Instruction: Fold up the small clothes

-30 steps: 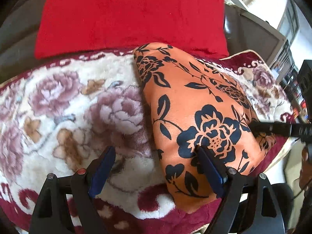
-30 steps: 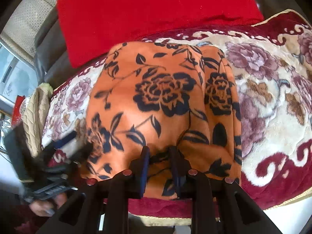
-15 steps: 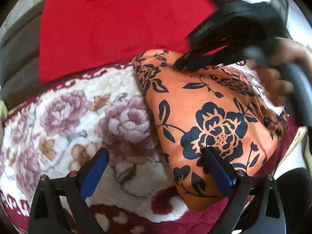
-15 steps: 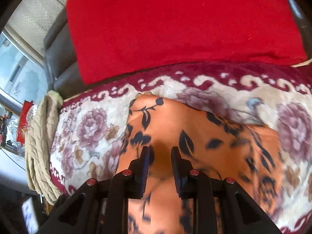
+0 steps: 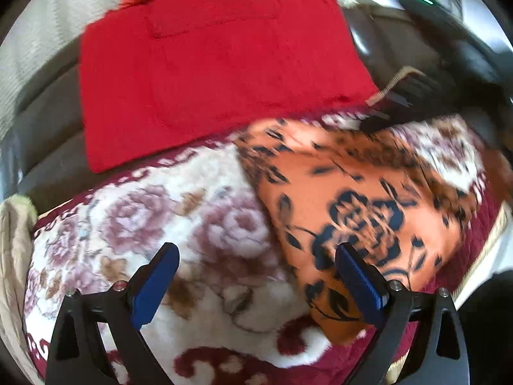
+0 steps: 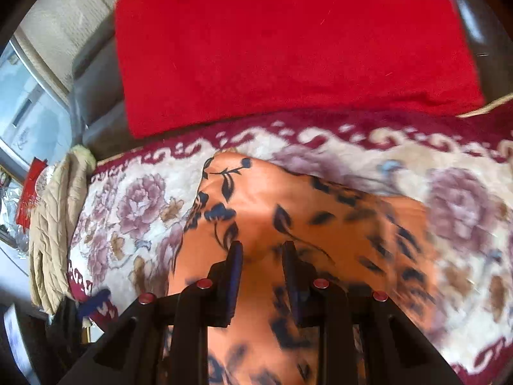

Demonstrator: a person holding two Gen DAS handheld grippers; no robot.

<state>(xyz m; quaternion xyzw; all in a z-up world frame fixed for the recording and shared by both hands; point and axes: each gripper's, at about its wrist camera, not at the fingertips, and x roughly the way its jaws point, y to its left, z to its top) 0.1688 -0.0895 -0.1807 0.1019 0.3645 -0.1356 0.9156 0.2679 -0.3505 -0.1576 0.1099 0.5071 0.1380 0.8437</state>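
Orange floral garment (image 5: pixel 362 199) lies on the rose-pattern blanket (image 5: pixel 154 211), its far edge just short of the red cloth (image 5: pixel 218 64) at the back. My left gripper (image 5: pixel 256 276) has jaws spread wide over the blanket, nothing between them; they've just been opening, and the right-side pad sits over the garment's near edge. My right gripper (image 6: pixel 261 256) has jaws narrow, just eased apart, orange fabric between them; can't tell if the pads actually press it. Quilted beige cloth (image 6: pixel 54 234) sits off the blanket's edge.
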